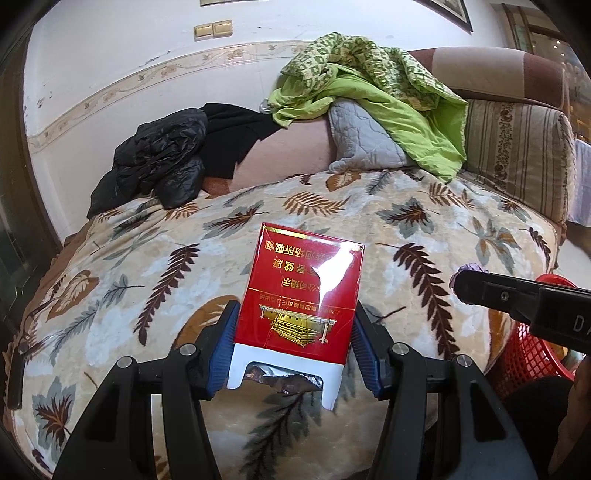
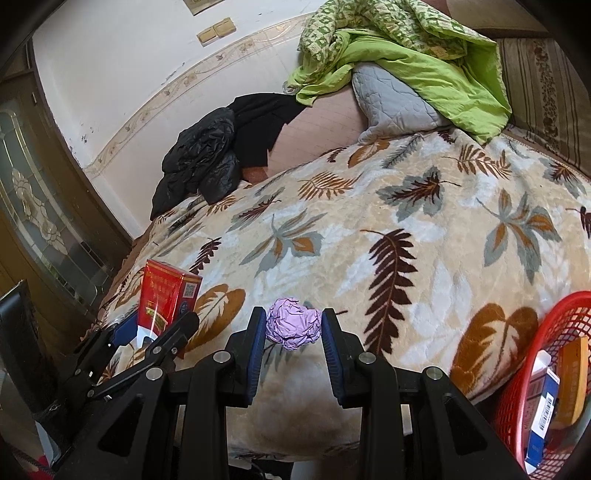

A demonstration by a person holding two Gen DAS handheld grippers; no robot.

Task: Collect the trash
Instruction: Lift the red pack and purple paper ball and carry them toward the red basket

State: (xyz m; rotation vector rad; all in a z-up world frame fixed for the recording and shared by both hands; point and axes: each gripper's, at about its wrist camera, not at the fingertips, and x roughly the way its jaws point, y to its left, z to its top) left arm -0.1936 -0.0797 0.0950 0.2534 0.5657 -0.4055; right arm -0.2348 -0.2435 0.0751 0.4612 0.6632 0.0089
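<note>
Two grippers are both holding trash above the leaf-print blanket.

Left gripper: jaws are closing on a red cigarette pack, blue pads pressing its two long sides. Pack is standing tilted, white open end toward the camera, crumpled foil showing inside the cut-out. Cellophane wrap is glaring on the red face. In the right wrist view the same pack is showing at lower left, pinched in the left gripper, a QR code visible on its narrow side.

Right gripper: jaws are gripping a crumpled purple paper ball, pads touching it on both sides. Ball is sitting at the fingertips, over the blanket's near edge. From the left wrist view only the tip of the right gripper is showing, with a bit of purple just beyond it.

Surroundings:
- Red mesh basket is sitting at the blanket's right edge, near the right gripper; boxes are lying inside, one blue and white. Basket is also visible in the left view.
- Black jacket is lying heaped at the far left by the wall.
- Green quilt is draping over a grey pillow at the far side.
- Striped cushion is lying far right.
- Two brass switch plates are sitting on the white wall.
</note>
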